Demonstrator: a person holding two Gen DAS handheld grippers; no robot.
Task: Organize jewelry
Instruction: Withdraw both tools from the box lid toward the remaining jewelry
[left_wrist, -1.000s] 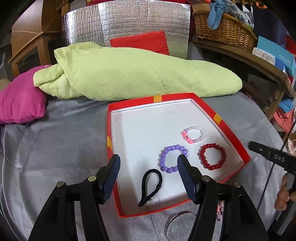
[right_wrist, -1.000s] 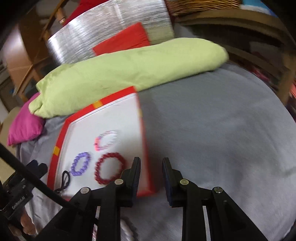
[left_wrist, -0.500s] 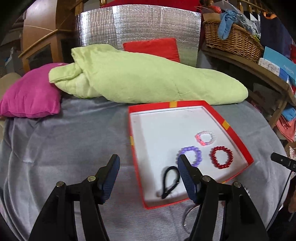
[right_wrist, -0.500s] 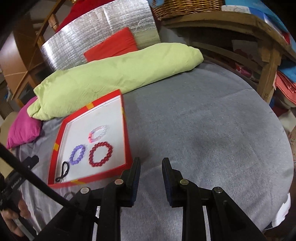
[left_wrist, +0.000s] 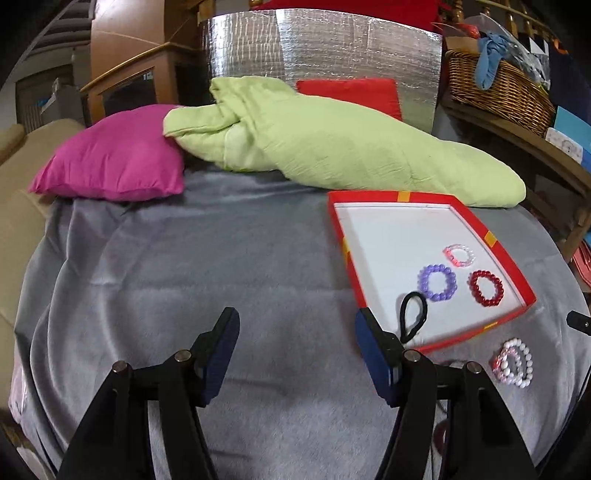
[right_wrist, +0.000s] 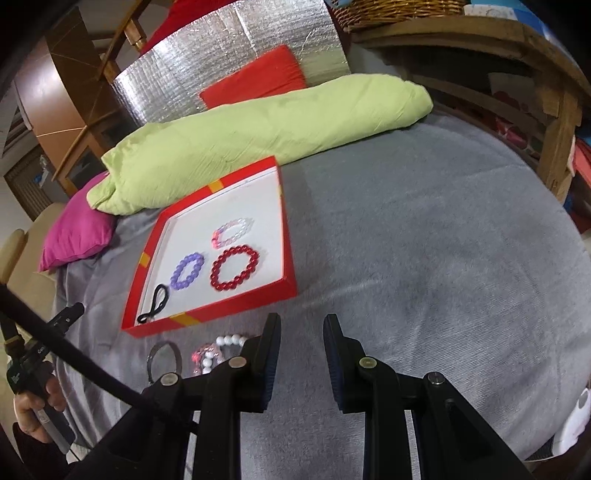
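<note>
On the grey blanket (right_wrist: 424, 240), red tray (right_wrist: 288, 236) holds purple bracelet (right_wrist: 187, 271), red bracelet (right_wrist: 234, 268), pink-clear bracelet (right_wrist: 232, 230), black hair tie (right_wrist: 155, 304). White-pink bracelet (left_wrist: 513, 362) and metal bangle (right_wrist: 162, 360) lie just near of tray. Left tongs (left_wrist: 293, 354) wide open, empty. Right tongs (right_wrist: 302, 363) partly open, empty.

no wording can be read in either view. pale lettering on the black gripper handle (right_wrist: 27, 363), lower left of the right wrist view, is too small and blurred to make out.
</note>
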